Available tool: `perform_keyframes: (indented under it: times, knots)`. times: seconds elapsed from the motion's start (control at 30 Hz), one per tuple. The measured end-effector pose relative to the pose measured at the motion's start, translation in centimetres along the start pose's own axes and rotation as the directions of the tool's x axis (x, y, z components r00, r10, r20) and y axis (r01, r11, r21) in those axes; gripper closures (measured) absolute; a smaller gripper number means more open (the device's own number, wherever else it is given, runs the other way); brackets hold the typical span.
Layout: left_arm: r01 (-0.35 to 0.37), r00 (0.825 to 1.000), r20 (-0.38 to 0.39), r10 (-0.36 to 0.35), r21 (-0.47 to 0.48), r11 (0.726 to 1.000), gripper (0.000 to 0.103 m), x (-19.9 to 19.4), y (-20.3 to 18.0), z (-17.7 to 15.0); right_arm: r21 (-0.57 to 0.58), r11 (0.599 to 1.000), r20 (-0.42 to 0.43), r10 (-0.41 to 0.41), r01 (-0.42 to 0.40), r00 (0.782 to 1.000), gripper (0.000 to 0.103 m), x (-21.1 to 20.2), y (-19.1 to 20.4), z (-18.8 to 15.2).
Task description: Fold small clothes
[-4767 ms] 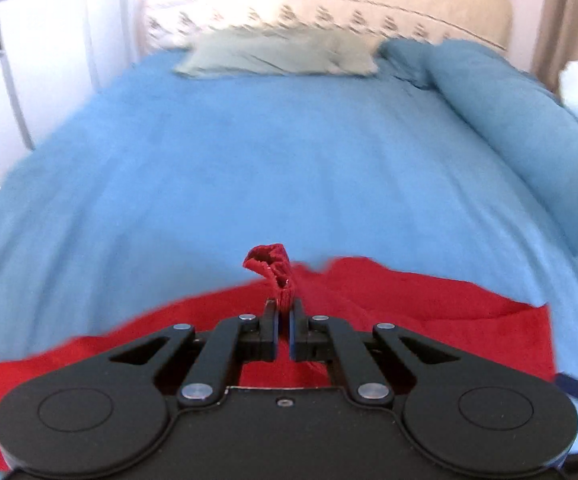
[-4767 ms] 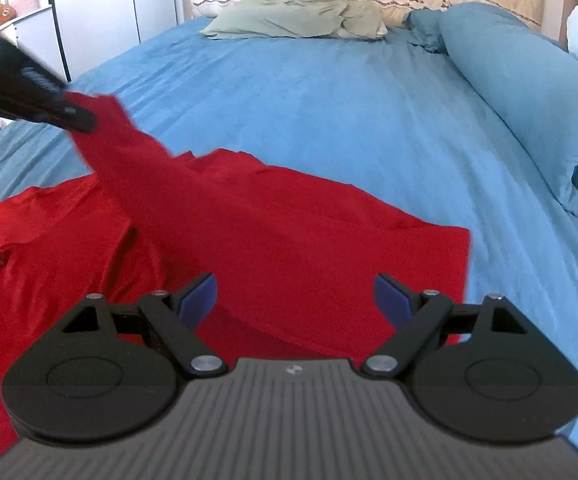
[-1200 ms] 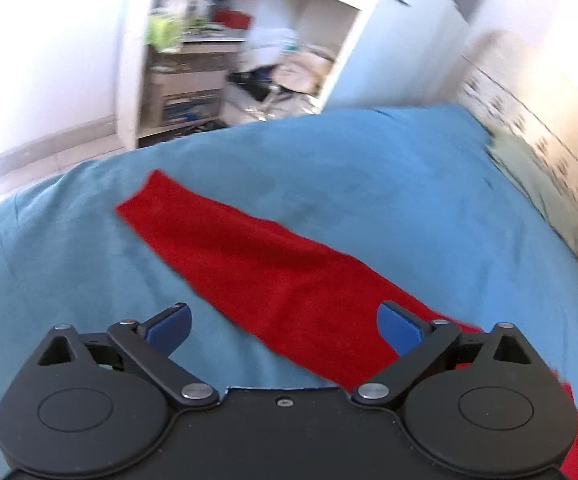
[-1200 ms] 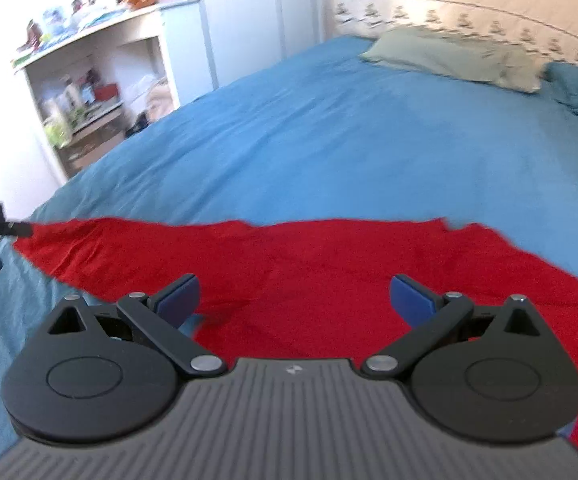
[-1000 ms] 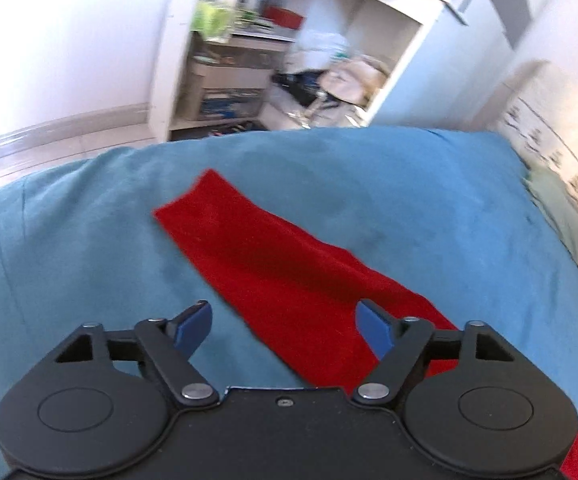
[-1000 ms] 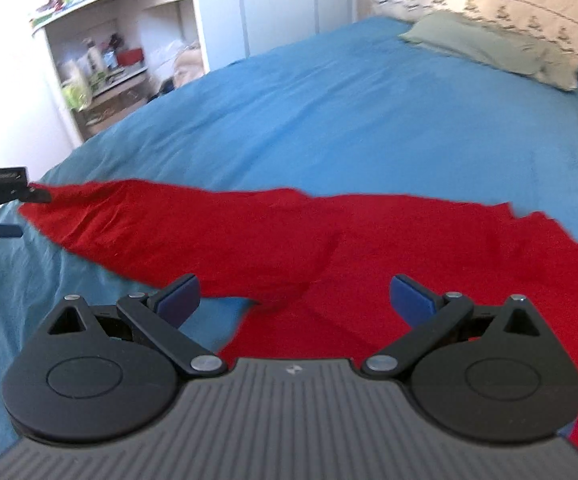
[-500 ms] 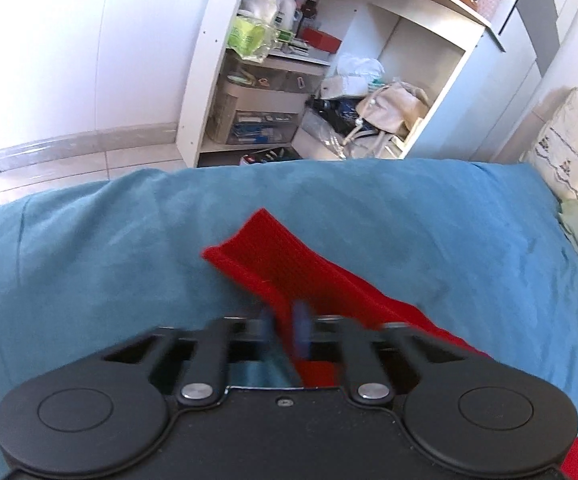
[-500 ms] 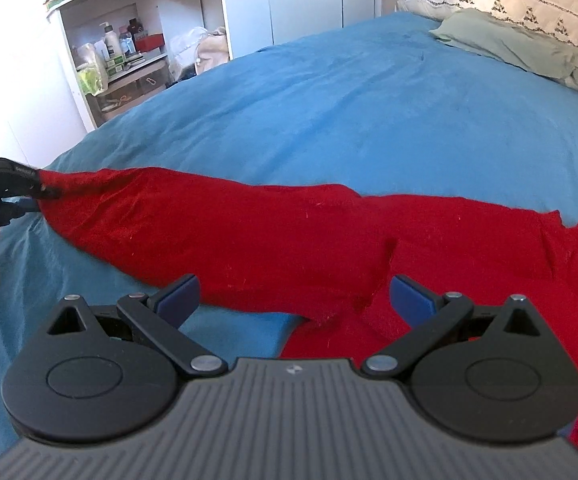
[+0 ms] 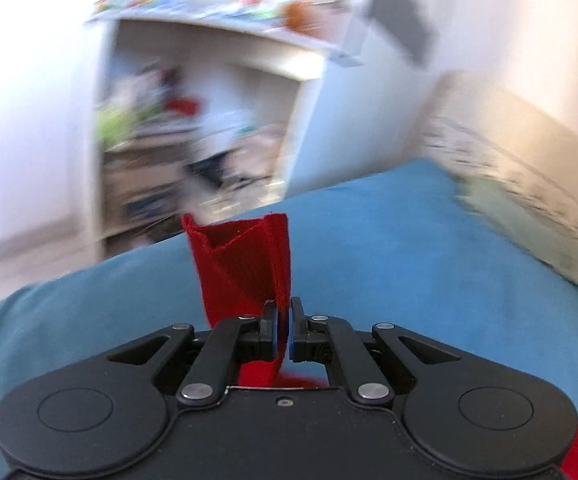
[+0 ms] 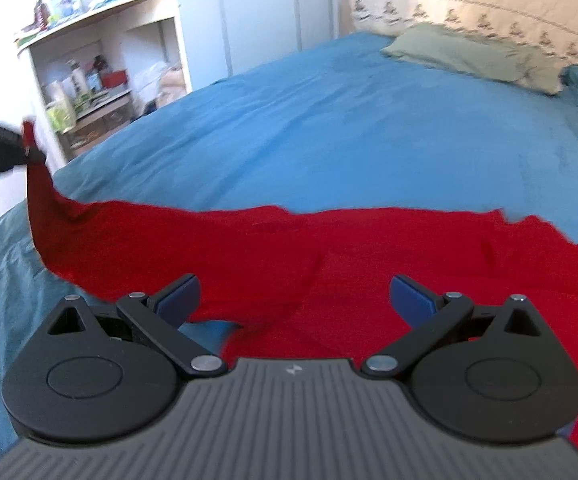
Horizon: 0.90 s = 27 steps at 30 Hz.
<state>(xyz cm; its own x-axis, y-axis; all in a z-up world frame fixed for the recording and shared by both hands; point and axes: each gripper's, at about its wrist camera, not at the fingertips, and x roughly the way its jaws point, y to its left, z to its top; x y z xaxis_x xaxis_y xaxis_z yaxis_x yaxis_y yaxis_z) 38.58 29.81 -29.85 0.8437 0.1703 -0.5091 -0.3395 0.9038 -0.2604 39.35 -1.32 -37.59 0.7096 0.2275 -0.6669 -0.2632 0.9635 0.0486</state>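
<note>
Now left gripper [image 9: 283, 322] clamped on red garment [image 10: 329, 252] end, lifted off blue bed [image 10: 369, 128]; right gripper [image 10: 294, 294] fingers apart above cloth.

One red garment [image 10: 369, 256] lies across the lower half of the right wrist view, stretched over one bed [image 10: 329, 120] with a blue cover. Two claws are in sight: the left claw [image 9: 283, 330] at lower centre of its own view, nipping one end of the garment between its fingers, and the right claw [image 10: 294, 295] at lower centre of the other view, fingers spread apart. One green pillow [image 10: 469, 56] sits at upper right, and one white shelf unit [image 10: 101, 64] at upper left; the small items on it are too blurred to count.
</note>
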Motion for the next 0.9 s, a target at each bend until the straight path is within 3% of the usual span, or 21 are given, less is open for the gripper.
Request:
perform_keyframes:
  times: [0.07,0.13,0.23,0.37,0.5,0.6,0.8,0.83,0.87,0.9]
  knots:
    - [0.1,0.995,0.008,-0.1,0.054,0.994,0.099,-1.0,-4.6,0.4,0.007,0.999,0.014,-0.038,0.038,0.999,0.0,-1.1,-1.6,-0.2]
    - [0.207,0.978,-0.012,-0.207,0.109,0.972,0.099,-2.1,-9.7,0.2,0.032,0.997,0.022,-0.069,0.069,0.997,0.0,-2.5,-3.6,-0.4]
    - [0.362,0.932,-0.063,-0.356,0.163,0.918,0.099,-3.7,-17.2,-1.5,0.078,0.99,0.027,-0.124,0.121,0.992,0.0,-4.9,-7.0,-0.9]
    - [0.497,0.866,-0.188,-0.464,0.211,0.842,0.099,-4.2,-25.8,-6.9,0.129,0.973,0.031,-0.195,0.19,0.98,0.0,-8.3,-12.1,-2.1]
    - [0.52,0.836,-0.353,-0.42,0.266,0.812,0.099,-2.3,-31.2,-14.4,0.161,0.96,0.004,-0.233,0.23,0.972,0.0,-10.2,-17.3,-4.4]
    - [0.514,0.822,-0.439,-0.363,0.296,0.805,0.099,-0.9,-32.6,-19.2,0.182,0.954,-0.017,-0.238,0.237,0.971,0.0,-10.9,-20.3,-6.3]
    - [0.495,0.821,-0.482,-0.307,0.331,0.803,0.097,-0.5,-33.1,-21.6,0.186,0.953,-0.034,-0.239,0.241,0.971,0.0,-11.9,-23.0,-9.0]
    - [0.499,0.82,-0.48,-0.313,0.331,0.801,0.083,-0.8,-32.9,-21.3,0.191,0.952,-0.037,-0.236,0.239,0.971,0.0,-12.0,-23.2,-9.1]
    - [0.502,0.818,-0.48,-0.317,0.327,0.801,0.05,-1.0,-32.9,-20.9,0.196,0.952,-0.039,-0.231,0.234,0.972,0.0,-12.2,-23.2,-9.1]
    - [0.497,0.823,-0.471,-0.318,0.324,0.805,0.033,-1.3,-32.8,-20.4,0.199,0.952,-0.039,-0.228,0.232,0.973,0.0,-12.4,-23.4,-9.1]
